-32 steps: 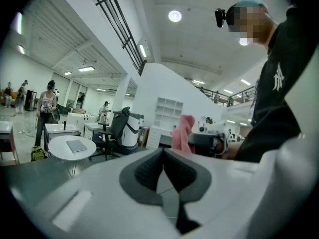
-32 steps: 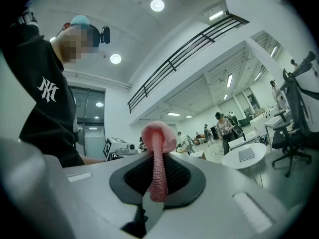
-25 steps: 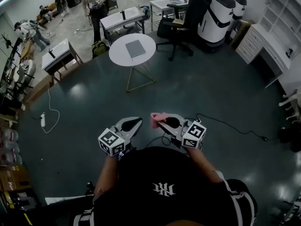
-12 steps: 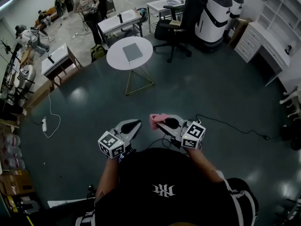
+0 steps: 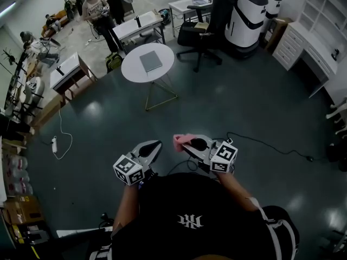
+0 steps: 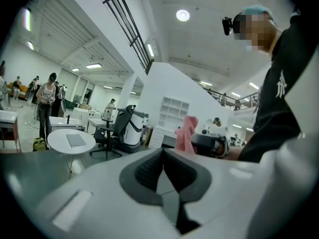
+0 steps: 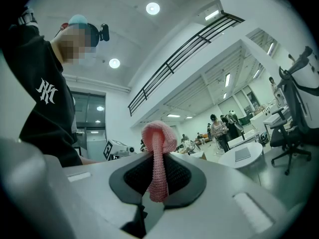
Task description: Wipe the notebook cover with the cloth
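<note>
Pink knitted cloth (image 7: 158, 138) is pinched in the right hand-held gripper (image 5: 185, 144), the left hand-held gripper (image 5: 156, 145) is closed empty, and the round white counter (image 5: 135, 72) is seen slightly lower than before.

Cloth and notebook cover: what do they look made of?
Cloth: pink knitted or mesh fabric, matte; an open grid weave shows in the right gripper view. Notebook: grey, flat, matte cover; too distant to tell card from plastic.

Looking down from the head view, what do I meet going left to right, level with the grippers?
White power strip, left gripper, pink knitted cloth, long black cable.
</note>
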The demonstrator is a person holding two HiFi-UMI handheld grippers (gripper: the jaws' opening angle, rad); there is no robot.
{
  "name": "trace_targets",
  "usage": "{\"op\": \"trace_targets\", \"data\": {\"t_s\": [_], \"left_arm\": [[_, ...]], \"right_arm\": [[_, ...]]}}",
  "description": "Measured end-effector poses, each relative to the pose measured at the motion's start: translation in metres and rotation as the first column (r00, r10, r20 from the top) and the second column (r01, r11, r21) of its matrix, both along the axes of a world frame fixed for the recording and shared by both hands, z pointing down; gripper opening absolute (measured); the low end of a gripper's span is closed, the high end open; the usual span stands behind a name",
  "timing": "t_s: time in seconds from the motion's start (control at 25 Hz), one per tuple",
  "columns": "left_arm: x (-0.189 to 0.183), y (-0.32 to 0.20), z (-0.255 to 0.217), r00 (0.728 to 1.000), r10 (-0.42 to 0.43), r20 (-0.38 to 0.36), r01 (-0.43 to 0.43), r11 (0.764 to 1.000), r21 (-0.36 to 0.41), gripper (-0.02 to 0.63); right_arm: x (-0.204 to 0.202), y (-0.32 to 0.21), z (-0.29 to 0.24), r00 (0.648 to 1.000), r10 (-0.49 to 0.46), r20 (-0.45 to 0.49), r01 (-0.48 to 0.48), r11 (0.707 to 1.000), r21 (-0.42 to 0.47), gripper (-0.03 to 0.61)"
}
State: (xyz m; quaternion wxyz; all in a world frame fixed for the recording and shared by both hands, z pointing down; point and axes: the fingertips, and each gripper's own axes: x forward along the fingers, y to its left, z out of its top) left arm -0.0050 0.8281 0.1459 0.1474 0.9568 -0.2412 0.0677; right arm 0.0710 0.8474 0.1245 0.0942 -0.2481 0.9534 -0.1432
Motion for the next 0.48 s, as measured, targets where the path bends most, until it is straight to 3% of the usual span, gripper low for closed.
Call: {"op": "trace_targets", "data": {"t_s": [0.2, 0.48], "left_arm": [[0.019, 0.003, 0.003, 1.000, -0.024, 0.011, 0.024, 0.999, -0.023, 0.003], [0.016, -0.007, 0.018, 0.997, -0.063, 0.045, 0.066, 0.995, -0.075, 0.003]], "right_arm": [[0.030, 0.005, 0.008, 1.000, -0.002, 0.028, 0.003, 1.000, -0.022, 0.037], [0.043, -0.013, 0.022, 0.998, -0.006, 0.058, 0.009, 0.999, -0.048, 0.037]]}}
